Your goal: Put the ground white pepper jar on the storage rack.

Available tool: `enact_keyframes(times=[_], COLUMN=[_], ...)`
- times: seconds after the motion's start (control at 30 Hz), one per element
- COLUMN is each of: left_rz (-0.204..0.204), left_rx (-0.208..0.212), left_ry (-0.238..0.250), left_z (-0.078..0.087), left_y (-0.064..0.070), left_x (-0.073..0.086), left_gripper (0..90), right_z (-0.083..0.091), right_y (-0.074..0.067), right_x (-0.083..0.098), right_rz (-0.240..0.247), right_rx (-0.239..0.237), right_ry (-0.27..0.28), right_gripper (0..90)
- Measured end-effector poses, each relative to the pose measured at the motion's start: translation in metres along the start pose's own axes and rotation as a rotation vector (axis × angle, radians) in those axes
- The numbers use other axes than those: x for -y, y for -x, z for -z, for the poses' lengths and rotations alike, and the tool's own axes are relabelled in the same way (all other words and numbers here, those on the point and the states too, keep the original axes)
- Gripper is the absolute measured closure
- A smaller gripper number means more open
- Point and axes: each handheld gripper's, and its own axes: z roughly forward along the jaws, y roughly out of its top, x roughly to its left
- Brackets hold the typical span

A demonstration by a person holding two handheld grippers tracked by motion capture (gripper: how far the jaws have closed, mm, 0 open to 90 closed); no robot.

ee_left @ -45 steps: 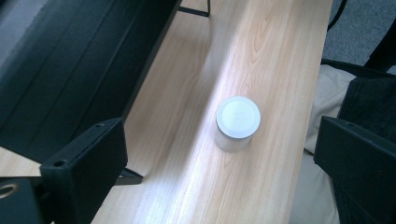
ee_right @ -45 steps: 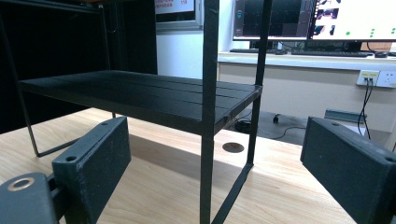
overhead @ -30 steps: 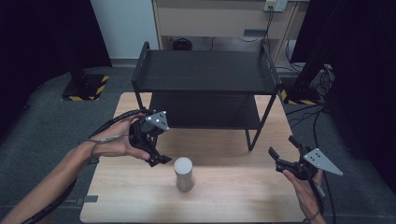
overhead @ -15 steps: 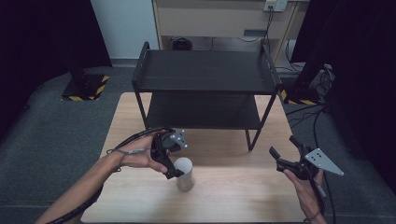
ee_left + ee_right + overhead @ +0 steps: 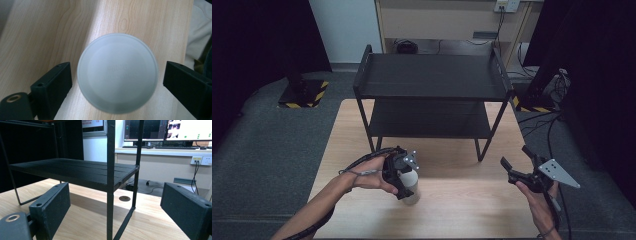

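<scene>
The wooden table (image 5: 452,200) took up most of what I could see from the high view, pale grain running toward me, with dark floor around it. On its far half stood the black two-tier rack (image 5: 432,95), its lower shelf just above the tabletop and its thin legs planted on the wood; in the right gripper view one of those legs rose straight up between my jaws, farther off, and the lower shelf (image 5: 75,171) stretched away to the left. My left hand (image 5: 371,175) came in from the bottom of the high view with the left gripper (image 5: 404,181) pointing down over a white cylindrical container (image 5: 411,192) that stood upright near the middle of the table's near edge. In the left gripper view I looked straight down on the container's round white lid (image 5: 117,73), faint embossed lettering on it too blurred for me to read; the two black jaws stood spread to either side of it, a sliver of wood showing in each gap, so they had hold of nothing. My right hand (image 5: 539,200) held the right gripper (image 5: 518,165) low near the table's right edge, well apart from the container, its jaws wide apart and empty, aimed at the rack.
</scene>
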Motion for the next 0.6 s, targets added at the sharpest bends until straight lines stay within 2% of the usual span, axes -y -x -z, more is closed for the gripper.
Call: enact_keyframes(times=[0.03,0.1,0.17,0.23,0.27,0.3,0.33,0.6], left_rz=[-0.012,-0.021,-0.024,-0.033,-0.033,-0.030,-0.030,-0.022], left_rx=[-0.017,-0.026,-0.031,-0.037,-0.037,-0.006,-0.006,-0.004], left_ry=[-0.017,-0.036,-0.028,-0.031,-0.031,-0.008,-0.008,-0.008], left_z=[-0.0033,-0.0074,-0.0103,-0.0122,-0.0122,-0.0121,-0.0121,-0.0110], left_y=[0.0019,0.0028,0.0037,0.0038,0.0038,-0.0003,-0.0003,-0.0002], left_x=[-0.0024,-0.0043,-0.0026,-0.0027,-0.0027,0.0002,0.0002,0.0008], left_gripper=[10.2,11.6,13.6,20.1,25.3,30.0,32.2,32.7], right_z=[0.0001,0.0002,0.0004,0.0004,0.0004,0.0004,0.0003,0.0002], right_y=[-0.0001,-0.0002,-0.0002,-0.0002,-0.0002,-0.0002,-0.0002,-0.0001], right_x=[0.0002,0.0002,0.0002,0.0002,0.0002,0.0003,0.0002,0.0002], right_rz=[0.000,-0.001,-0.002,0.000,0.000,-0.003,-0.001,0.001], right_rx=[0.001,0.002,0.003,0.004,0.004,0.005,0.005,0.004], right_ry=[0.001,0.002,0.003,0.002,0.002,0.002,0.002,0.000], right_gripper=[9.0,9.0,9.0,9.0,9.0,9.0,9.0,9.0])
